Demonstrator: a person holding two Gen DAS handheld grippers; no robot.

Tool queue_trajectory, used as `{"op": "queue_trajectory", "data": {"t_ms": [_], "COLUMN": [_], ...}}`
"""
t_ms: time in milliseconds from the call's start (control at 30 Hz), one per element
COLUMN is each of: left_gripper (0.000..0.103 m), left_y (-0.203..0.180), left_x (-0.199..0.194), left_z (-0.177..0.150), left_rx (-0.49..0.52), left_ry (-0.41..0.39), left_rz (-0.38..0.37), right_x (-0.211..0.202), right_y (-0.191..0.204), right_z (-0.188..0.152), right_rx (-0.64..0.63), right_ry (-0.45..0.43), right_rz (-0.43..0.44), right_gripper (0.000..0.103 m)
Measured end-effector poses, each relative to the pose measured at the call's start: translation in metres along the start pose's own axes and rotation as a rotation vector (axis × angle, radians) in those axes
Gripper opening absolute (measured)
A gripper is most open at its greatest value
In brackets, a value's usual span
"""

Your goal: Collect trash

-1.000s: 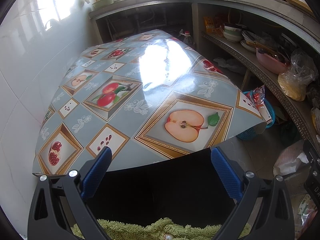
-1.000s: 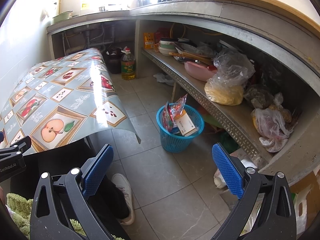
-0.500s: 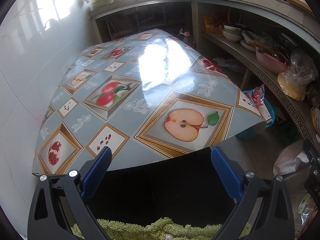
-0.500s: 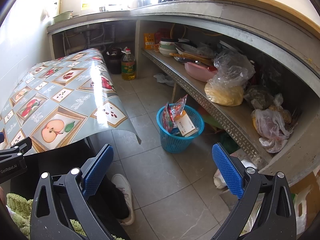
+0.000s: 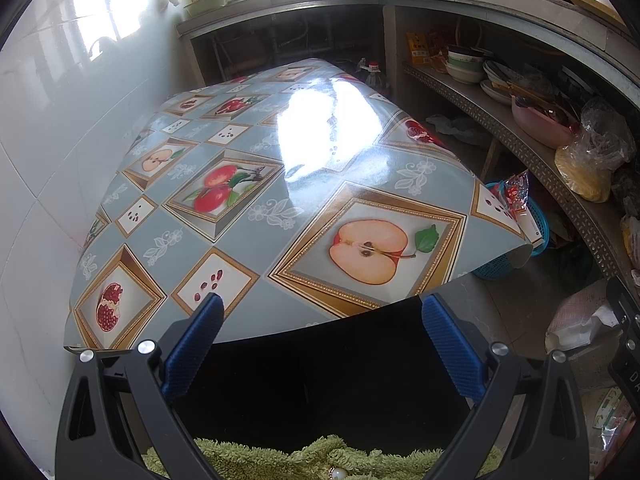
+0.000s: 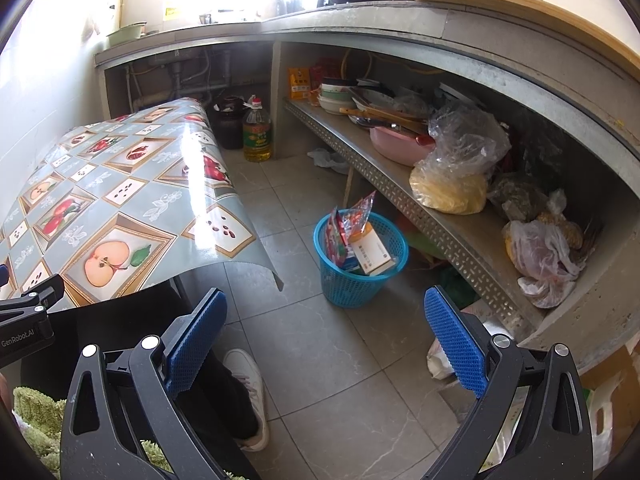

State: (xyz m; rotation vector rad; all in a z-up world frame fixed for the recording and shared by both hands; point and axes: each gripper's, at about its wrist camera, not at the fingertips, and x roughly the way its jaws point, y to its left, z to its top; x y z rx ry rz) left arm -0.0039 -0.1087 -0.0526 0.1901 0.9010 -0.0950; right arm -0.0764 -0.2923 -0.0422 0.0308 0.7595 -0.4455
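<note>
A blue mesh trash basket (image 6: 360,280) stands on the tiled floor beside the table, holding snack wrappers (image 6: 350,220) and a white and orange box (image 6: 370,254). In the left wrist view the basket (image 5: 532,220) peeks out behind the table's right corner. My left gripper (image 5: 320,344) is open and holds nothing, hanging just in front of the table's near edge. My right gripper (image 6: 324,332) is open and holds nothing, above the floor short of the basket. The table (image 5: 224,248) has a fruit-print cloth with nothing lying on it.
A long shelf (image 6: 400,192) under the counter carries bowls, a pink basin (image 6: 396,148) and plastic bags (image 6: 460,160). An oil bottle (image 6: 257,132) and a dark pot stand on the floor at the back. A person's white shoe (image 6: 248,384) and dark trouser leg are near my right gripper.
</note>
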Motion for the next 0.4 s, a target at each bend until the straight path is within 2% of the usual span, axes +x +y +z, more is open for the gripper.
{"op": "queue_trajectory", "data": {"t_ms": [400], "left_gripper": [0.097], "left_y": [0.0003], "left_x": [0.0002], "left_z": [0.0006], "left_rx": [-0.001], "left_ry": [0.001], "left_rz": [-0.002], "right_x": [-0.0003], "right_y": [0.0002], "right_z": [0.0033], "right_rx": [-0.002], "right_ry": [-0.003], "right_rz": [0.000], "right_gripper": [0.095]}}
